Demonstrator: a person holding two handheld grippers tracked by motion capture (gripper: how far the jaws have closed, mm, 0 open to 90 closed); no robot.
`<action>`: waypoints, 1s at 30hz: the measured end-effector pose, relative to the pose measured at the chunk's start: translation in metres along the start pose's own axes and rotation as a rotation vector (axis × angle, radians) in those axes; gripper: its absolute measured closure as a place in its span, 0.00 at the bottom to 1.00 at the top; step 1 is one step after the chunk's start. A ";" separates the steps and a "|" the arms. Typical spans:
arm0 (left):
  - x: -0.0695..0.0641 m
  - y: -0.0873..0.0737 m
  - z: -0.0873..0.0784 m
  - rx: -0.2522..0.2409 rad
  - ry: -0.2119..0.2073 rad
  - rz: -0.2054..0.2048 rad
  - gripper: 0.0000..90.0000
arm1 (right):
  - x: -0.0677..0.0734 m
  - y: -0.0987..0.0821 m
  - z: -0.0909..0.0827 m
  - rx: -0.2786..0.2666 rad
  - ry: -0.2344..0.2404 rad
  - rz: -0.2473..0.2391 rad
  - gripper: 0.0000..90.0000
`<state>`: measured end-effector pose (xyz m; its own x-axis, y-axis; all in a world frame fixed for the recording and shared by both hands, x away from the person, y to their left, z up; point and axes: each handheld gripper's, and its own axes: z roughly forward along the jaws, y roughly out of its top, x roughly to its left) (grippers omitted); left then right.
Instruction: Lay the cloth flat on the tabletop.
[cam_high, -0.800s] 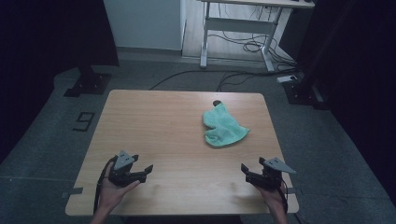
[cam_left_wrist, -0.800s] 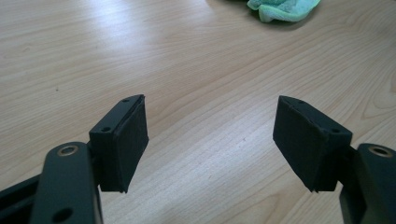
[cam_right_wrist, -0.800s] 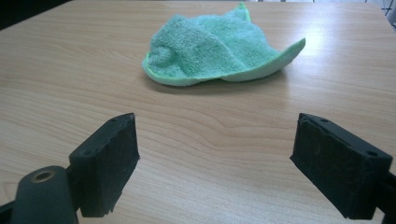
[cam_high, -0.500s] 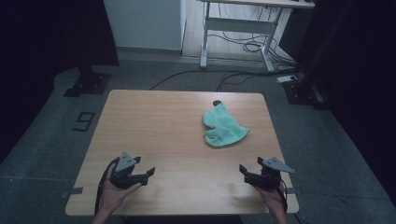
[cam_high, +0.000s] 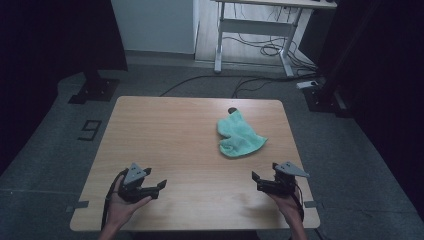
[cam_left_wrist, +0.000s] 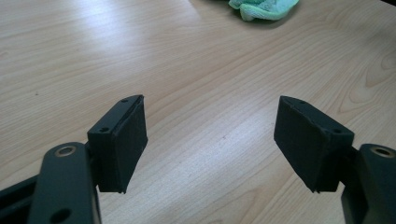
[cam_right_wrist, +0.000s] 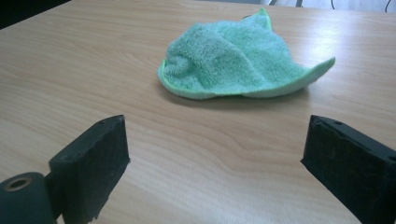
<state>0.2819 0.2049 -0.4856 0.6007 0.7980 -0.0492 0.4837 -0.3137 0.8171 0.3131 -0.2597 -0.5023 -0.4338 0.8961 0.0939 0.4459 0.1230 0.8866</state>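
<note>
Cloths: one, a crumpled green cloth (cam_high: 239, 138), lying on the far right part of the table (cam_high: 170, 135).
Grippers: two, each in one hand, near the table's near edge.
Left gripper (cam_high: 161, 184): near left, jaws spread wide, nothing between them.
Right gripper (cam_high: 255, 179): near right, jaws spread wide, empty, the cloth just beyond them.

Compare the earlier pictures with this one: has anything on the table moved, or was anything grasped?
Nothing visibly changed. The crumpled green terry cloth lies in the same place on the light wooden table, untouched. The left gripper and right gripper stay open near the near edge, holding nothing.
</note>
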 end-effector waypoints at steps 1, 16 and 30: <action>-0.001 0.000 0.000 0.000 -0.001 0.001 0.28 | 0.000 0.003 0.002 -0.001 0.004 0.003 0.07; -0.009 -0.004 0.009 0.027 -0.037 0.007 0.28 | -0.006 0.047 0.052 0.033 0.048 -0.002 0.01; -0.008 -0.005 0.010 0.034 -0.038 0.004 0.28 | -0.014 0.062 0.107 0.101 0.062 0.011 0.00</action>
<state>0.2810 0.1945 -0.4949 0.6257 0.7770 -0.0684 0.5024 -0.3344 0.7973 0.4308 -0.2189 -0.4970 -0.4745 0.8701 0.1336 0.5259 0.1585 0.8357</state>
